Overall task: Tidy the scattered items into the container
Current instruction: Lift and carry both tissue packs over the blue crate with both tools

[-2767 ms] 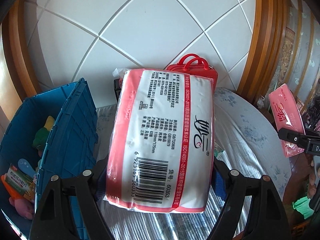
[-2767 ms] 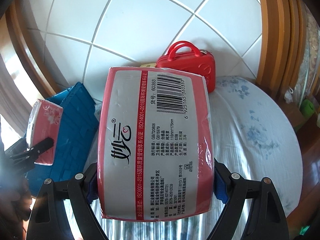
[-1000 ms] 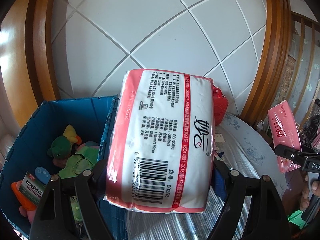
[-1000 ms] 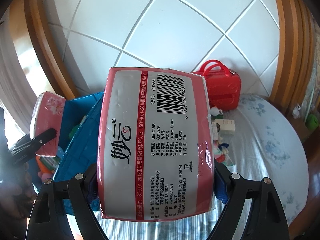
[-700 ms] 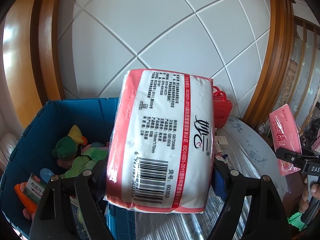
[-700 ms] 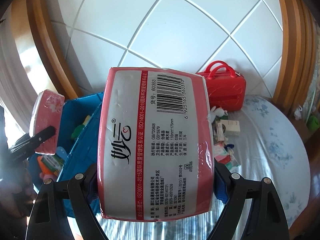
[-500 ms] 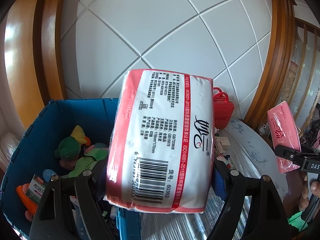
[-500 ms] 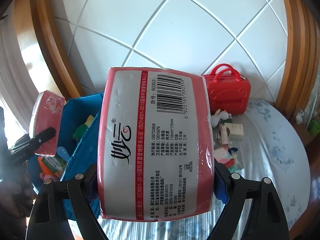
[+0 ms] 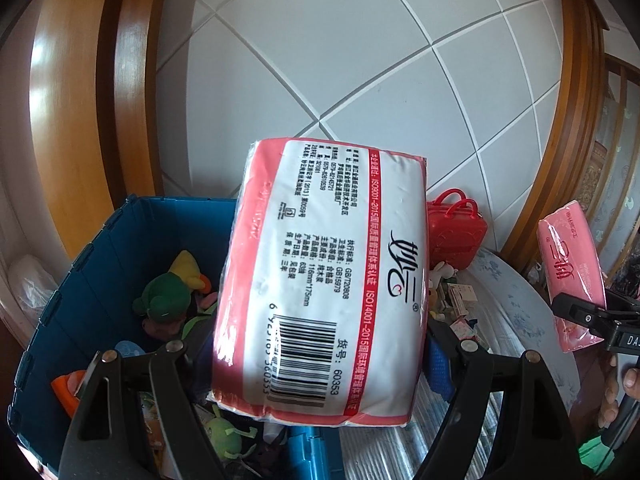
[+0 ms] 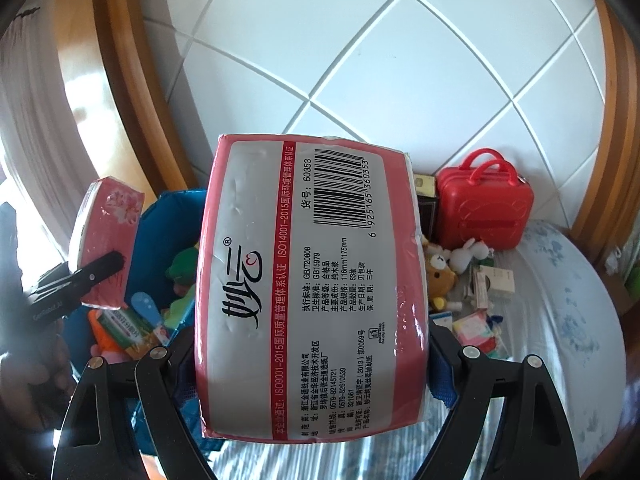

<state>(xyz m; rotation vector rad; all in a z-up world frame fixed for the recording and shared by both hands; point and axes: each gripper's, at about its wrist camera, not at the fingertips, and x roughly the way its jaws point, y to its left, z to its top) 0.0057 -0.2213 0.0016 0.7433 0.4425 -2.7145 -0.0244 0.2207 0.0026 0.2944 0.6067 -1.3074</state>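
Left wrist view: A soft plastic-wrapped tissue pack, white with pink-red borders and a barcode (image 9: 320, 292), is gripped between the jaws of the left gripper (image 9: 320, 364), pressed from both sides. The pack is held above the near right corner of the open blue plastic crate (image 9: 100, 264), which serves as the landmark. Inside the crate a green and yellow plush toy (image 9: 172, 292), an orange item (image 9: 66, 390) and a small green plush (image 9: 224, 438) are seen. To the right of the crate, a table covered with a pale blue floral cloth (image 9: 520, 304) is noted, carrying small scattered packets. A red hard-shell toy suitcase with two handles (image 9: 456, 232) stands at the far edge, right of the crate. Further right, a second pink tissue pack (image 9: 570, 276) is clamped in the right gripper (image 9: 588, 316), beside a person's fingers (image 9: 630, 378).

Right wrist view: A matching tissue pack (image 10: 308, 284) is gripped firmly between the right gripper's (image 10: 312, 356) jaws, its left part over the crate's (image 10: 176, 216) right wall. Left of the crate, the other pack (image 10: 106, 240) is clamped in the left gripper (image 10: 96, 272). Right of the crate, a brown bear plush (image 10: 438, 276), a white rabbit plush (image 10: 468, 254), small boxes and the suitcase (image 10: 486, 208) lie on the cloth (image 10: 568, 300).
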